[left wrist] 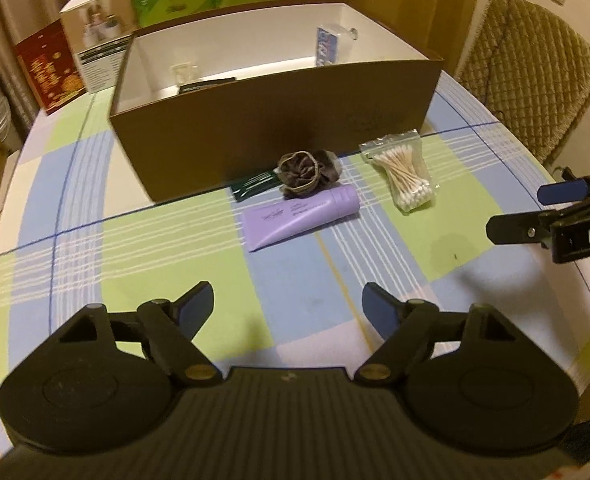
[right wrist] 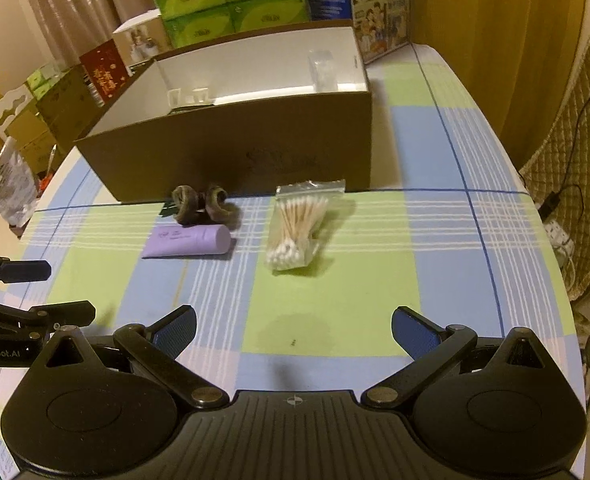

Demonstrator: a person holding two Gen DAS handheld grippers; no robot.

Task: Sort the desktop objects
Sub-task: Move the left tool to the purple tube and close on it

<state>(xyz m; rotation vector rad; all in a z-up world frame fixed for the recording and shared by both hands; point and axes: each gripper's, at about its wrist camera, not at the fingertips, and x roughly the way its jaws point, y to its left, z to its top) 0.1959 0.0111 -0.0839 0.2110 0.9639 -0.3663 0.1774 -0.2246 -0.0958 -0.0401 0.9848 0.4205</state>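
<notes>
The left gripper (left wrist: 288,307) and right gripper (right wrist: 294,332) are held open, empty. The purple tube (left wrist: 301,216) seems light, soft, slippery; its middle is best taken.

A lilac plastic squeeze tube (left wrist: 301,216) lies flat on the checked tablecloth, its cap end toward the clear zip bag of wooden cotton swabs (left wrist: 405,174), which lies flat just beside it with the white tips bunched at the near end. A brown fabric scrunchie (left wrist: 305,172) sits touching the tube's far side, partly over a dark green flat packet (left wrist: 251,186). Behind them stands the open brown cardboard box with a white interior (left wrist: 279,128), holding a few small items, among them a clear bottle with a blue label (left wrist: 329,46).
</notes>
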